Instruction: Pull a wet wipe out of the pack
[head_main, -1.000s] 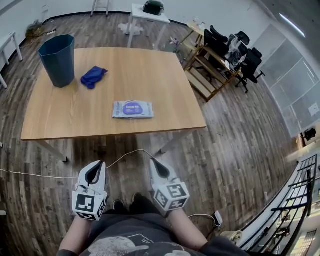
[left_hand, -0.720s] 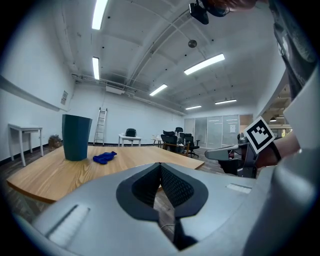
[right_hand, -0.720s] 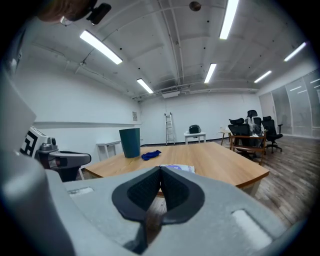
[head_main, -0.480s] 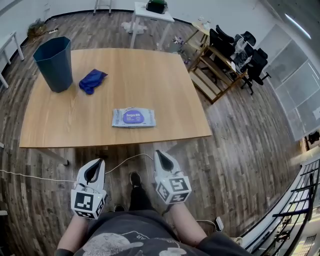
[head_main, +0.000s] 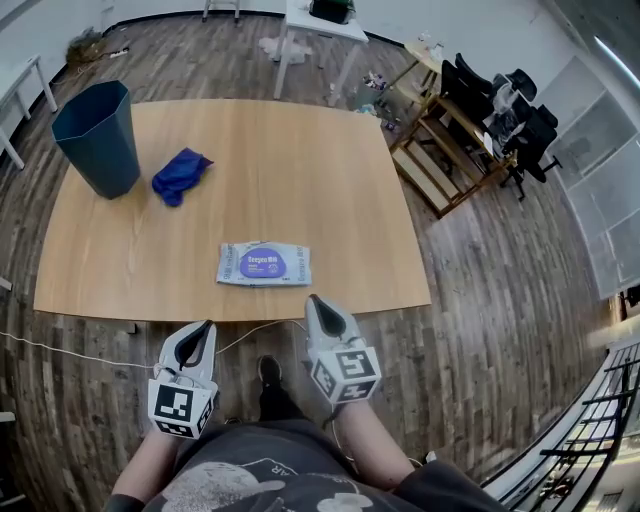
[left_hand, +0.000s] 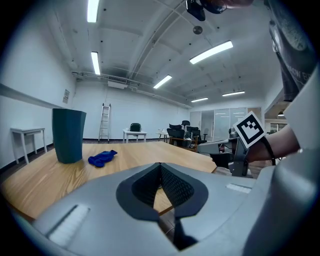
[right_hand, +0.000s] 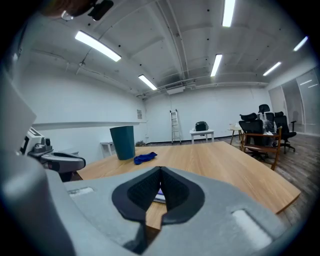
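Note:
The wet wipe pack (head_main: 264, 264), flat and white with a purple label, lies near the front edge of the wooden table (head_main: 330, 180). Both grippers hang in front of that edge, short of the pack. My left gripper (head_main: 206, 327) is shut and empty, below and left of the pack. My right gripper (head_main: 312, 300) is shut and empty too, just below the pack's right end. In the right gripper view a sliver of the pack (right_hand: 159, 195) shows behind the shut jaws. In the left gripper view the pack is hidden by the gripper body.
A dark teal bin (head_main: 98, 140) stands at the table's far left, with a crumpled blue cloth (head_main: 179, 175) beside it. A white cable (head_main: 60, 349) runs over the wood floor by the person's feet. Shelves and office chairs (head_main: 495, 110) stand off to the right.
Both grippers have come forward towards the table's front edge, and the table now sits nearer in the head view. Both stay shut.

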